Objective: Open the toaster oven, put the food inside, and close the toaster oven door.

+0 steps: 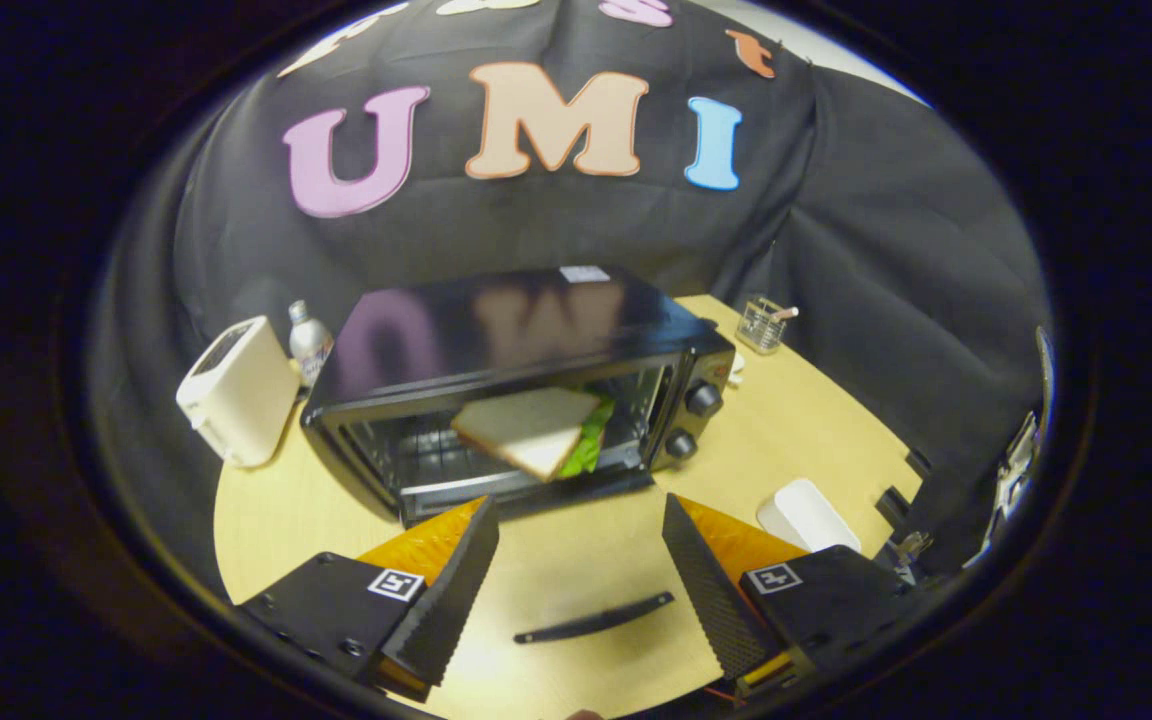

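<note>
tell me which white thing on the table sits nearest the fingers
The flat white dish, just beside the right finger of the open gripper. The white toaster stands farther off, left of the oven.

- A white pop-up toaster [236,392] stands on the round wooden table [816,430].
- A small silver bottle [308,342] stands just behind it.
- A clear holder [763,323] sits near the table's far edge.
- A flat white dish [804,515] lies on the table.
</note>
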{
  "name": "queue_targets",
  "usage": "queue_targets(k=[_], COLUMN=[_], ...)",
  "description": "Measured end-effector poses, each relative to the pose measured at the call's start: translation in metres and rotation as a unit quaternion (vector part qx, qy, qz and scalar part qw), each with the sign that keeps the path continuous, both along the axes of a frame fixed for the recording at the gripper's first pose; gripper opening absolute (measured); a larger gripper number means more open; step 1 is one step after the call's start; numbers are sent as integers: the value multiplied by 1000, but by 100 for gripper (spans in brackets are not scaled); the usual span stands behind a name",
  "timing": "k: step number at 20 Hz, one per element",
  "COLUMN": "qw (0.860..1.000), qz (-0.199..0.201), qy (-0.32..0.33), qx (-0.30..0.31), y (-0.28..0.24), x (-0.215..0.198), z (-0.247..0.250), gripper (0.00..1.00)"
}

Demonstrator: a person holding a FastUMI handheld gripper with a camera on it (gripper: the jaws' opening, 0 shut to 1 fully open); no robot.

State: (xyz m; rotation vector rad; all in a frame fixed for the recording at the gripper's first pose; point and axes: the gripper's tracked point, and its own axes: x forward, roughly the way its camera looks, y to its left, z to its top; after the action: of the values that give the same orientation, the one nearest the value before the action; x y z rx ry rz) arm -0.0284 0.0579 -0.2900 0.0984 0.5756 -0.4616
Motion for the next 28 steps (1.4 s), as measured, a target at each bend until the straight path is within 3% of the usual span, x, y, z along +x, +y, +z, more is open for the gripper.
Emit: queue_targets(k=[6,10,17,22,28], qw=[992,983,972,969,967], qz=[19,32,68,69,88], qy=[122,181,224,234,237], qx=[10,1,-16,-23,-42], y=[16,22,28,25,26], x=[-62,-82,-71,-56,-53], z=[-58,-88,-123,-134,-125], gripper=[100,100,100,100,100])
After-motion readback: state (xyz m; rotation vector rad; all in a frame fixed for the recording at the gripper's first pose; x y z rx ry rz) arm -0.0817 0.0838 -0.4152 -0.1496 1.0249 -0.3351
